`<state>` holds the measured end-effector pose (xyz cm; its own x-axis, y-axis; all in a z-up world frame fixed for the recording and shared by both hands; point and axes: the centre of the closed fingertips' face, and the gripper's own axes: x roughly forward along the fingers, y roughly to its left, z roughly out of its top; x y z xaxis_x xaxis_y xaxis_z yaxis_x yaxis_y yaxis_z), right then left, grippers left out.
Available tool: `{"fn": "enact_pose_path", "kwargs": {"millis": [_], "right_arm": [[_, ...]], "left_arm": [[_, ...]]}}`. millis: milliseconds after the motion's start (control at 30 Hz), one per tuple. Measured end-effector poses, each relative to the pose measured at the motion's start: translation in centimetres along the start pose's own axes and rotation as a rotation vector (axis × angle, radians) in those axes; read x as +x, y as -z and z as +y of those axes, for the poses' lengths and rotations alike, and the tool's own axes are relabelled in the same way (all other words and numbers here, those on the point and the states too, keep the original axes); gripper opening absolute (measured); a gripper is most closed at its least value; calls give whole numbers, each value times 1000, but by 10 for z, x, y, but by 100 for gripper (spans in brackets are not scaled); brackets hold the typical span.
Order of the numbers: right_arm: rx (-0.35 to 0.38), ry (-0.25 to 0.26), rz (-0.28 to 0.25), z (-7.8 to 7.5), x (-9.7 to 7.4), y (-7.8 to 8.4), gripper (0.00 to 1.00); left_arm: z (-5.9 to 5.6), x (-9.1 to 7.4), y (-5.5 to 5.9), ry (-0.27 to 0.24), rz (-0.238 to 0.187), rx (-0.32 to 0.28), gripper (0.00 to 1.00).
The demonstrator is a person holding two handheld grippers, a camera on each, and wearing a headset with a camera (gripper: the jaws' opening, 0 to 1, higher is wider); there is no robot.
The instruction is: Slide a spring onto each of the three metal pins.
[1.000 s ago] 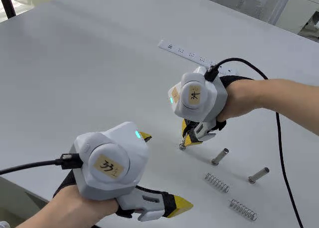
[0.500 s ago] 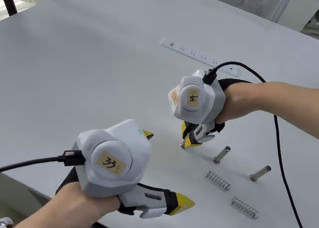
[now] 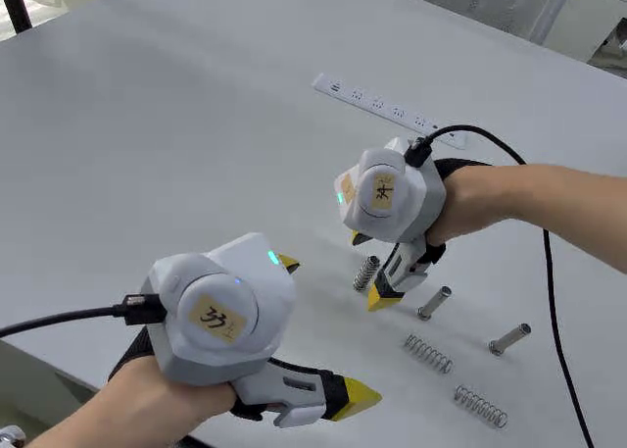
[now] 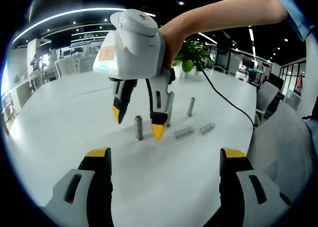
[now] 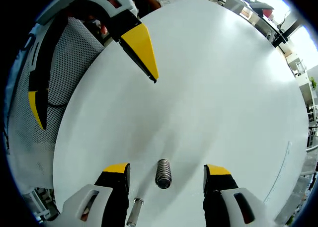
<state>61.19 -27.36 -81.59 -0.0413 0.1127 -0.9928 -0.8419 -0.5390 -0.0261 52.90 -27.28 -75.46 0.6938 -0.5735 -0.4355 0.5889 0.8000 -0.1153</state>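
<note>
**1 of 3 done, 2 pins to go**

Step in hand, by my read: the 1st spring is seated and the release is finishing. It stands upright on the white table at centre frame in the head view. The pin inside the coil is mostly hidden, so it's prob. there but I can't confirm. The right gripper hangs over it w/ jaws spread, one tip on each side of the coil, not touching and carrying nothing. The left gripper, lower left in the head view, is also spread and empty, aimed at the work.

Lower right in the head view are 2 bare pins, both upright: the near pin and the far pin. Two springs lie flat there: spring A just below the near pin and spring B further toward the bottom edge.

Next move, as I judge it:
- Shift the right gripper over spring A and pinch it lightly mid-coil.
- Tip it upright, line the bore up w/ the near pin's top, then lower it.
- The pins look easy to knock over, so the left gripper could steady the base.
</note>
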Motion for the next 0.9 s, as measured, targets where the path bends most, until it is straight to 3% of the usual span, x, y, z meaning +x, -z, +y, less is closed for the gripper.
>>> {"fn": "enact_pose_path", "kwargs": {"millis": [367,567,900], "right_arm": [[76,68,-49,-2,-5,3,99],[124,98,-103,0,-10,2,99],[229,175,-238,3,-28,1,99]], "left_arm": [[-3,1,1,13,6,-7,89],[-1,1,1,10,4,-17,88],[-6,1,0,38,11,-32,88]]}}
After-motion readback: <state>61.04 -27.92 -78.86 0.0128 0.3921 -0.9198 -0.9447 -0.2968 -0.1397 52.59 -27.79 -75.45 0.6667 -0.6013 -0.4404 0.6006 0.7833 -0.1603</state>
